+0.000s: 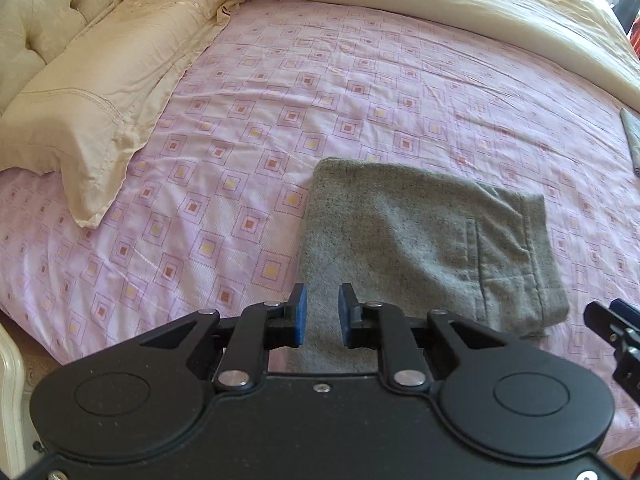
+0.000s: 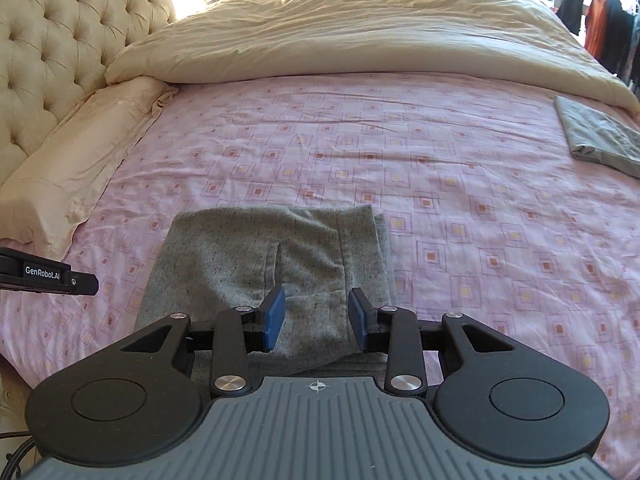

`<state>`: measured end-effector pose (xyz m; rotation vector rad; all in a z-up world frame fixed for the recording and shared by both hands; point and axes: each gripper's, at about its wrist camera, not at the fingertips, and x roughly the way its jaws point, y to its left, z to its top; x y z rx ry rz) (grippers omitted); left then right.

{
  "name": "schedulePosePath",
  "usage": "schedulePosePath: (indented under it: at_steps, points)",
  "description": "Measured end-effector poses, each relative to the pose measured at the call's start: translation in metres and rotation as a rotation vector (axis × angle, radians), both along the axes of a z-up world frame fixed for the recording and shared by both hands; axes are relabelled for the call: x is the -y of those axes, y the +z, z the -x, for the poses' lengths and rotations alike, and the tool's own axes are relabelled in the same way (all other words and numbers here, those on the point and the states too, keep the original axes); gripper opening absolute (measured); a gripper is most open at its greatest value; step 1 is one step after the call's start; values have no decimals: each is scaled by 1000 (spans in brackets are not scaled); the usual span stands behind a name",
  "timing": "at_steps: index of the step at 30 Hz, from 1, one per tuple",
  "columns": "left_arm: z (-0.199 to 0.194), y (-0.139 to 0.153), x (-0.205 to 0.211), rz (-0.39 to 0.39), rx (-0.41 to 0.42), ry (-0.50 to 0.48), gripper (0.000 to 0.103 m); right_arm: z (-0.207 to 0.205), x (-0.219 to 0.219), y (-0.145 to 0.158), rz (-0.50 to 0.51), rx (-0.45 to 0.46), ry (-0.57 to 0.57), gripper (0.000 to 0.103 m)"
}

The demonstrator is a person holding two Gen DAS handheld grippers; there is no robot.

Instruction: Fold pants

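You have the grey pants [image 2: 276,264] lying as a compact folded rectangle on the pink patterned sheet of the bed [image 2: 460,168], near its front edge, with a pocket seam and hem facing up. By the look of it the folding is at or near its last step: the bundle is tidy, though one layer juts out past the others along the right side. Your left gripper [image 1: 322,314] sits over the bundle's near left edge, jaws parted with a narrow gap and nothing between them. Your right gripper [image 2: 316,318] hovers at the near edge, jaws spread wider, also empty; whether either pad touches the cloth cannot be told. The next move, in my judgement, calls for either a final fold from the near edge or squaring that loose layer, and both need an even pinch through all layers. Legible writing: "GenRobot.AI" on the left gripper's side in the right wrist view. A second folded grey cloth [image 2: 600,136] lies well apart, by the cream duvet [image 2: 360,40].
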<state>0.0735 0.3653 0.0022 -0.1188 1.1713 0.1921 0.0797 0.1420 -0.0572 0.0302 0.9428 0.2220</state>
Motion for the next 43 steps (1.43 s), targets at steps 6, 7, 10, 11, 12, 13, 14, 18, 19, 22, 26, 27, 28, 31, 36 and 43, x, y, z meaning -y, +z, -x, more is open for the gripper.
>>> schedulePosePath:
  at_steps: [6,7,10,11,12,13,14,18,19,22,26,27,28,31,36,43]
  points:
    - [11,6,13,0,12,-24,26,4,-2,14,21,34,15,34]
    - [12,6,13,4,7,-21,26,4,-1,16,19,39,13,34]
    - [15,6,15,5,6,-16,26,6,0,20,24,57,13,34]
    - [16,6,16,1,7,-16,26,6,0,21,25,59,11,34]
    - [16,5,16,-1,6,-18,26,6,0,21,25,60,8,34]
    - [16,5,17,-2,3,-20,26,6,1,21,25,61,6,34]
    - [16,4,17,-2,0,-21,26,6,1,21,25,60,4,34]
    - [18,2,20,0,-8,-24,26,7,1,19,23,56,1,34]
    - [18,1,20,1,-9,-26,26,8,0,18,22,55,1,34]
    - [18,0,21,6,-14,-34,26,7,-1,17,21,49,0,34]
    - [18,-2,21,6,-22,-39,26,7,-2,16,19,45,-2,34]
    - [18,-2,20,7,-24,-39,26,7,-2,15,18,44,-2,34]
    - [17,-2,20,9,-26,-38,26,7,-1,16,18,45,-2,34]
    - [16,-3,19,7,-30,-36,26,7,-3,14,17,41,-6,34]
    - [15,-4,19,3,-31,-35,26,6,-4,13,14,35,-10,34]
    - [12,-6,17,-3,-29,-39,26,4,-3,11,11,30,-17,34]
